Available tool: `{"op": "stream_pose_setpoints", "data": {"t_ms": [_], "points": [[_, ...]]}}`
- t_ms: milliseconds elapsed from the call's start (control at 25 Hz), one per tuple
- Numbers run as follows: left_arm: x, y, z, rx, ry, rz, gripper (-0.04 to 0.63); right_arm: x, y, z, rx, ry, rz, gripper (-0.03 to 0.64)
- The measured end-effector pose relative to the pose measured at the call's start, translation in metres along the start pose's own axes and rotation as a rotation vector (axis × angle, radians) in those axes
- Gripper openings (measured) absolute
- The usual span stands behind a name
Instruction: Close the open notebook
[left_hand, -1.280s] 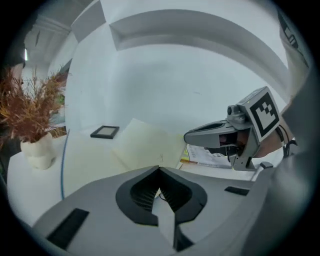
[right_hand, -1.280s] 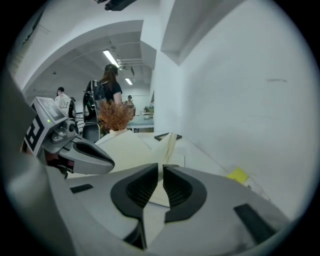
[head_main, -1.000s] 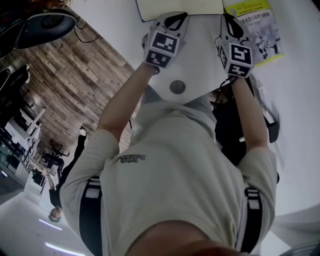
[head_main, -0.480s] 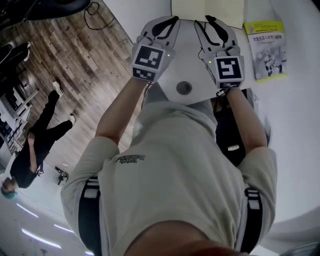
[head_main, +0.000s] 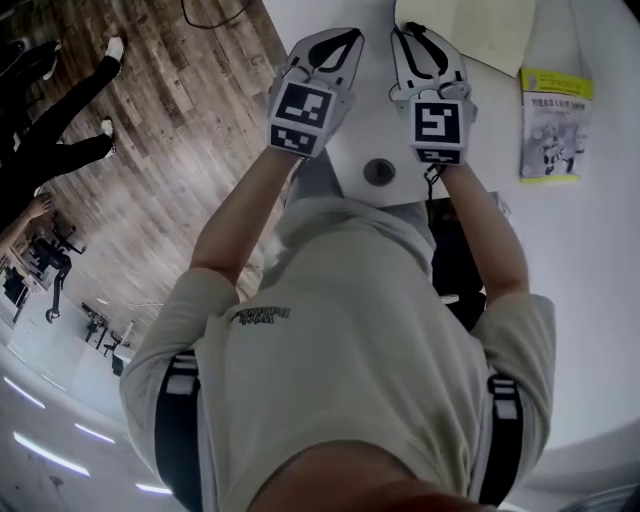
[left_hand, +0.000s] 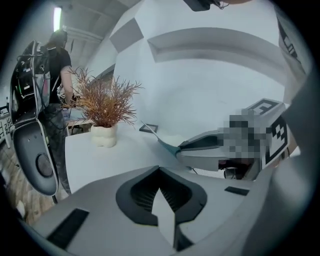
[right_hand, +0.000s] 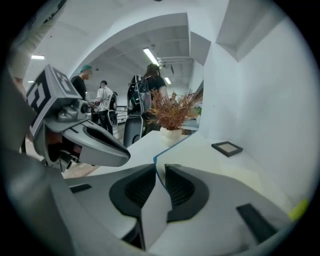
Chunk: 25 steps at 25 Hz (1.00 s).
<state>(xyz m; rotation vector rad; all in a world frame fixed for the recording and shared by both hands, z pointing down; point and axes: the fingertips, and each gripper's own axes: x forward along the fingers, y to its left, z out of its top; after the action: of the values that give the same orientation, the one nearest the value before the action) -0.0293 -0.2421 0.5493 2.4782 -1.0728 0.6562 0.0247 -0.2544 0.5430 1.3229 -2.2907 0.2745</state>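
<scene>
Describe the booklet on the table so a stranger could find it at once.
Look at the white table at the top right of the head view. Beside the open notebook with plain cream pages, to its right, lies a thin booklet. It alone has a bright yellow band along its top edge and printed pictures on its cover.

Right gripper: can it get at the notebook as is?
Probably yes: the notebook lies at the tips of the right gripper, its blue corner lined up with the closing jaws' gap; whether it's between them is unclear. Nothing blocks it.
</scene>
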Motion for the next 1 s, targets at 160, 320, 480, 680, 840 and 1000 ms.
{"op": "stream_pose_setpoints", "data": {"t_ms": [160,320,480,680,840,1000], "points": [[0.0,-0.016,0.015,0.023,-0.017,-0.04,0.008,-0.035,-0.02,0.014,0.037,-0.068,-0.073,0.026],[0.015,-0.046,0.034,0.065,-0.03,-0.113,0.008,-0.075,-0.064,0.007,0.13,-0.093,-0.201,0.02],[0.044,-0.078,0.037,0.114,-0.005,-0.188,0.008,-0.1,-0.111,-0.028,0.215,-0.065,-0.32,0.032],[0.076,-0.11,0.022,0.151,0.04,-0.248,0.008,-0.105,-0.144,-0.094,0.336,0.022,-0.387,0.06],[0.09,-0.123,0.006,0.162,0.085,-0.261,0.008,-0.099,-0.148,-0.129,0.393,0.102,-0.386,0.097],[0.088,-0.122,0.005,0.142,0.087,-0.247,0.008,-0.107,-0.15,-0.129,0.468,0.088,-0.392,0.098]]}}
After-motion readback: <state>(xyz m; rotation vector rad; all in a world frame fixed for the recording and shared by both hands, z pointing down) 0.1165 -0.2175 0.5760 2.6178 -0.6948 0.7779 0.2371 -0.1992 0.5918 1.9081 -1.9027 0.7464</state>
